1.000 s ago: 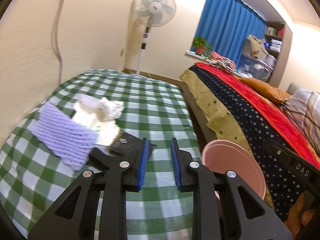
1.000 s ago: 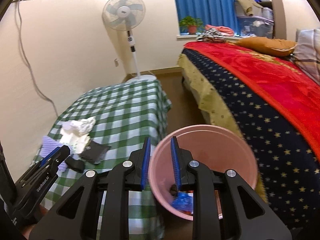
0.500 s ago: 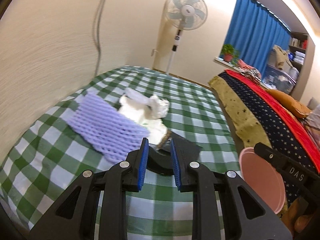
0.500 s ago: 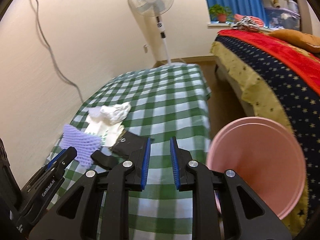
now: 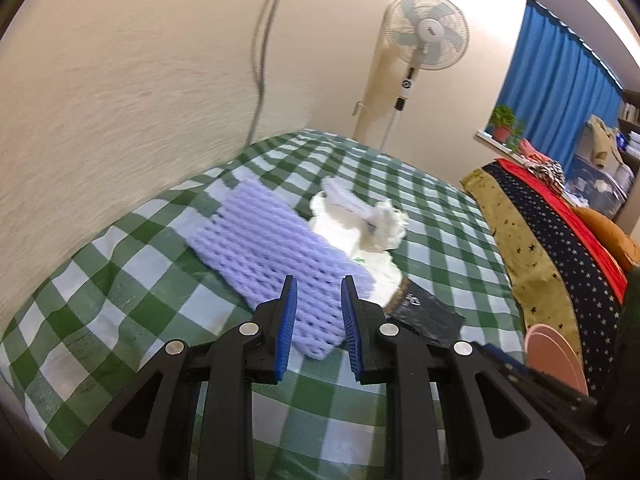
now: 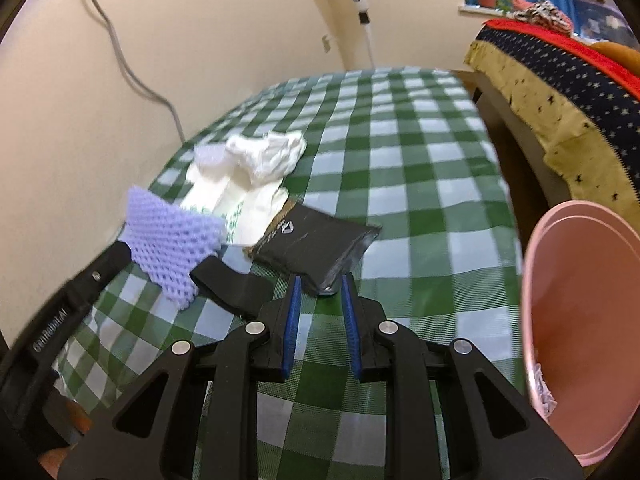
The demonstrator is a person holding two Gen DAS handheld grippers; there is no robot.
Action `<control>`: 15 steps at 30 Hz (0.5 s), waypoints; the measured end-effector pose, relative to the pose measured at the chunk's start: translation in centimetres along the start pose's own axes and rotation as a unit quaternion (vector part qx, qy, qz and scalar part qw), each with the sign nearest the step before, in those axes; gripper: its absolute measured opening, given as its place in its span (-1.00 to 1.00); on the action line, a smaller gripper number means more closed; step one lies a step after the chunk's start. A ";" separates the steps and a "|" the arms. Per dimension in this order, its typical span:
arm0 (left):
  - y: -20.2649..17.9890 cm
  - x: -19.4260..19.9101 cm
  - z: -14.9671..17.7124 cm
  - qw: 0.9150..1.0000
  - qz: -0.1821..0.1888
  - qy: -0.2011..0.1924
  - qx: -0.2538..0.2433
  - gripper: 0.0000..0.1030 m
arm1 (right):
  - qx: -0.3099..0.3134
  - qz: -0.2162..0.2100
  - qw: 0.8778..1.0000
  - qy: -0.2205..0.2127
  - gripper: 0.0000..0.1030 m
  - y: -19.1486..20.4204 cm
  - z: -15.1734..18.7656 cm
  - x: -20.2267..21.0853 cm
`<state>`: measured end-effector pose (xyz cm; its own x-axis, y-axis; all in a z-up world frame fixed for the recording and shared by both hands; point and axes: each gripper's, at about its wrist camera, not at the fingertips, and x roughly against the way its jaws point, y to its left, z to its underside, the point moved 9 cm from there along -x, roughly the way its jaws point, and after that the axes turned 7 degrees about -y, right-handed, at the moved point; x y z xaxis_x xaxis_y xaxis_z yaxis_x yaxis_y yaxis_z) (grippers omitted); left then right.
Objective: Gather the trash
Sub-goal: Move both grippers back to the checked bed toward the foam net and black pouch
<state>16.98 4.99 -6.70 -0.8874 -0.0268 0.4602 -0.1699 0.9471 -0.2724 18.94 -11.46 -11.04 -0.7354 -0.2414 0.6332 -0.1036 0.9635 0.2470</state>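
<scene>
A purple foam net [image 5: 276, 256] lies on the green checked tablecloth [image 5: 432, 216], beside crumpled white paper [image 5: 360, 224] and a black wrapper [image 5: 424, 312]. My left gripper [image 5: 318, 304] is open, its tips at the net's near end. In the right wrist view the left gripper [image 6: 160, 248] straddles the net [image 6: 168, 236]. My right gripper [image 6: 319, 294] is open, its tips at the near corner of the black wrapper [image 6: 316, 244]. The white paper [image 6: 260, 160] lies further back. The pink bin [image 6: 580, 320] stands at the right.
A bed with a starred blue and red cover [image 5: 560, 240] runs along the right, past a narrow gap. A standing fan [image 5: 424, 40] stands behind the table. A wall [image 5: 120, 80] with a hanging cable borders the table's left side.
Both grippers have moved left and forward over the table, away from the pink bin. The left now reaches the purple net and the right reaches the black wrapper.
</scene>
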 end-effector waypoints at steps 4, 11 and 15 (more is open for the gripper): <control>1.4 -0.8 0.2 1.000 -0.013 0.013 0.021 -0.56 | 0.037 0.022 0.999 0.018 -0.31 0.5 0.5 -1.0; 2.9 -2.0 0.4 0.998 -0.025 0.029 0.042 -0.19 | 0.090 0.050 0.994 0.028 -0.29 1.1 0.4 -1.7; 3.2 -2.9 0.8 0.997 -0.024 0.047 0.052 -0.05 | 0.105 0.061 0.992 0.034 -0.31 0.9 0.3 -2.3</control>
<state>18.68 7.89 -9.59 -0.8342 -0.0373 0.5503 -0.2595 0.9069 -0.3319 20.30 -10.03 -12.52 -0.7053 -0.1228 0.6982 -0.1593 0.9872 0.0127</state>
